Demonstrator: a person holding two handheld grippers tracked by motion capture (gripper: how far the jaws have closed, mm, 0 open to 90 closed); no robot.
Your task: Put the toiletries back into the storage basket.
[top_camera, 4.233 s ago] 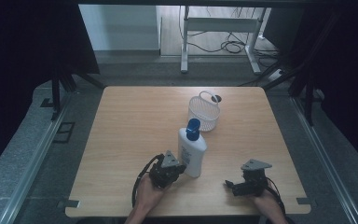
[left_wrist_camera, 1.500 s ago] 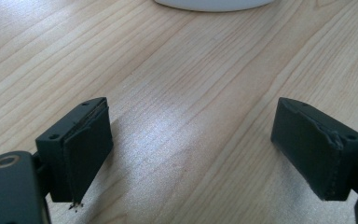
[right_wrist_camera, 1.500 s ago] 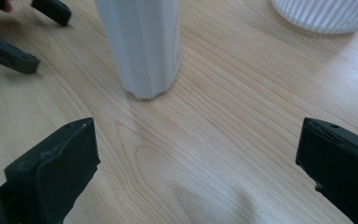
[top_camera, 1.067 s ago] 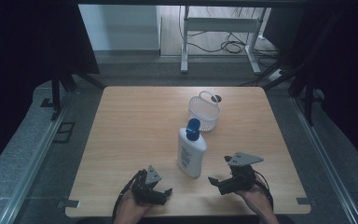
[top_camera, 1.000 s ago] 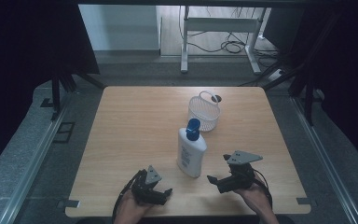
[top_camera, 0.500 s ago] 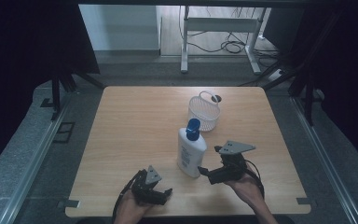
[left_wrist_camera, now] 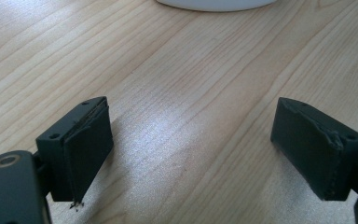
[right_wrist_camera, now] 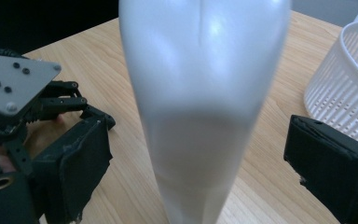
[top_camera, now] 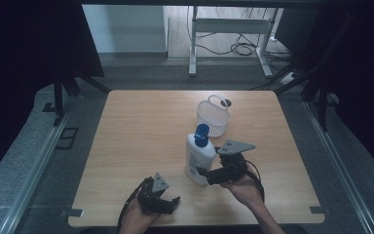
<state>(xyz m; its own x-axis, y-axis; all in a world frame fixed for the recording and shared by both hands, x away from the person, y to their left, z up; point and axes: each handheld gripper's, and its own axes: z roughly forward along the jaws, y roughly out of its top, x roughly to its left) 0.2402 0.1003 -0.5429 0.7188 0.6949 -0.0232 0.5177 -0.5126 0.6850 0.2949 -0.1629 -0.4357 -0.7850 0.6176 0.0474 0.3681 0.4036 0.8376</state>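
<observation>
Right gripper view: the right gripper [right_wrist_camera: 198,172] straddled the white bottle [right_wrist_camera: 203,102], jaws closing in, pads not yet gripping; the left gripper [top_camera: 158,195] rested unclenched.

floor: grey [top_camera: 39,161] | far wall: pale [top_camera: 121,29] | white metal frame [top_camera: 229,27] | cables [top_camera: 241,48] | surroundings: dark

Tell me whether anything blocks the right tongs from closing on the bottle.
Nothing visible does. The bottle stands upright between the open right tongs, whose jaws have just been closing, with bare gaps on both sides. The basket stands apart behind it; the left tongs rest nearer the person.
</observation>
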